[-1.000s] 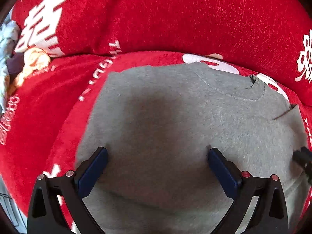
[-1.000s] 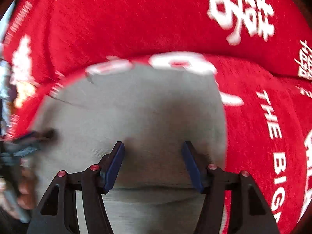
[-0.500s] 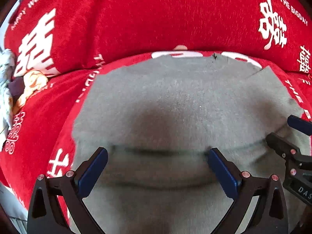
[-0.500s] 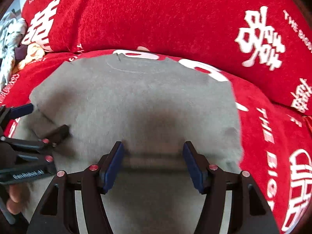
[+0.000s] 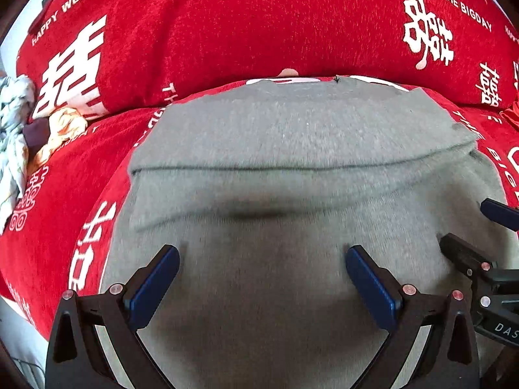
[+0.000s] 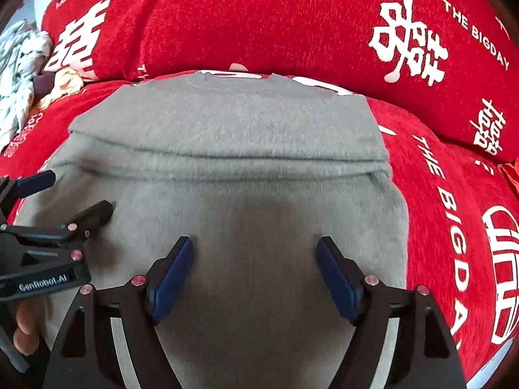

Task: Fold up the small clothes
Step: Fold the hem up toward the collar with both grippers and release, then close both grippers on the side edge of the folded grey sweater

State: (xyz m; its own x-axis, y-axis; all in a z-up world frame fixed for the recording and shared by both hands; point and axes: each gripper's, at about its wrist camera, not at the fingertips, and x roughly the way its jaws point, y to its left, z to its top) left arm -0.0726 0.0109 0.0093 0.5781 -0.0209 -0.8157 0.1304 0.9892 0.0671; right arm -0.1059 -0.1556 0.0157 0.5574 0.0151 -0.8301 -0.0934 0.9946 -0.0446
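Note:
A grey garment [image 5: 292, 136] lies flat on a red sofa seat, with a folded edge running across its middle; it also shows in the right wrist view [image 6: 233, 123]. My left gripper [image 5: 262, 259] is open and empty, hovering above the near part of the garment. My right gripper [image 6: 254, 253] is open and empty above the near part too. The right gripper's fingers [image 5: 470, 256] show at the right edge of the left wrist view. The left gripper's fingers [image 6: 81, 217] show at the left edge of the right wrist view.
The red sofa back [image 5: 259, 26] with white lettering rises behind the garment. A heap of other clothes [image 5: 19, 136] lies at the far left on the seat; it also shows in the right wrist view [image 6: 22, 74]. The sofa's front edge is at bottom left.
Both grippers have pulled back toward me and away from the sofa back. More of the garment now shows, with its fold line across the middle. Both stayed open.

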